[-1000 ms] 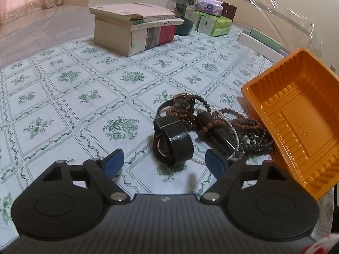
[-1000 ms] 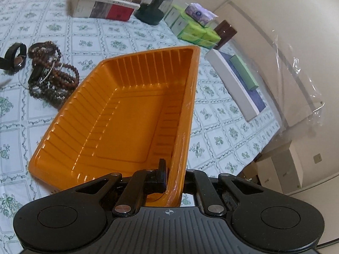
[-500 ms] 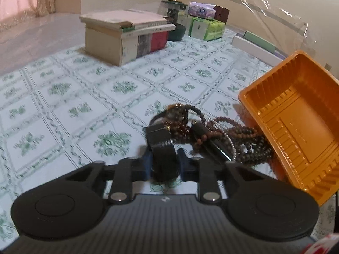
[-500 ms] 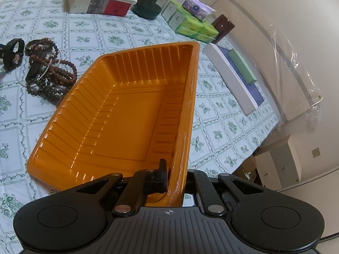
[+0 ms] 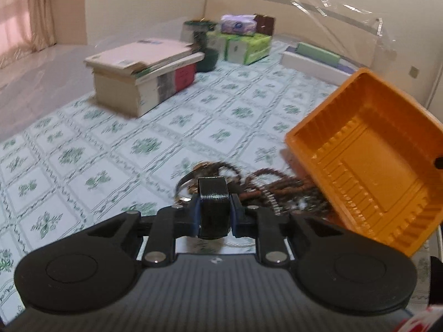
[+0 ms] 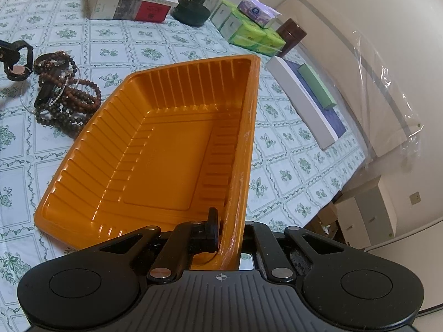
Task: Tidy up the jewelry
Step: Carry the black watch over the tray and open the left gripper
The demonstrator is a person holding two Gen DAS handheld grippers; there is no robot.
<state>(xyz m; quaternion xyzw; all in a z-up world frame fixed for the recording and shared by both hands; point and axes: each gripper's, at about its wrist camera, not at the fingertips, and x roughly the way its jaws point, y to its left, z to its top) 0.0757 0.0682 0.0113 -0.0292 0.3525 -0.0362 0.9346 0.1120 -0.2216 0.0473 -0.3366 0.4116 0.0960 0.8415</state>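
Note:
A black watch [image 5: 214, 203] hangs just above the flowered cloth, and my left gripper [image 5: 214, 214] is shut on its band. In the right wrist view the same watch [image 6: 17, 63] shows at the far left edge. Behind it a tangle of brown and dark bead strings [image 5: 277, 191] [image 6: 63, 102] lies on the cloth. My right gripper [image 6: 231, 229] is shut on the near wall of the empty orange tray [image 6: 238, 127] and holds it tilted. The tray [image 5: 313, 149] has its low edge beside the beads.
A stack of books [image 5: 144, 74] sits at the back of the cloth. A dark jar [image 6: 198, 2], green tissue packs [image 5: 243, 45] and a flat white box [image 6: 304, 105] lie near it. Cardboard boxes [image 6: 368, 207] stand on the floor past the right edge.
My left gripper went from open around the black watch to shut on its band, then rose and lifted it off the cloth. The right gripper and tray kept still.

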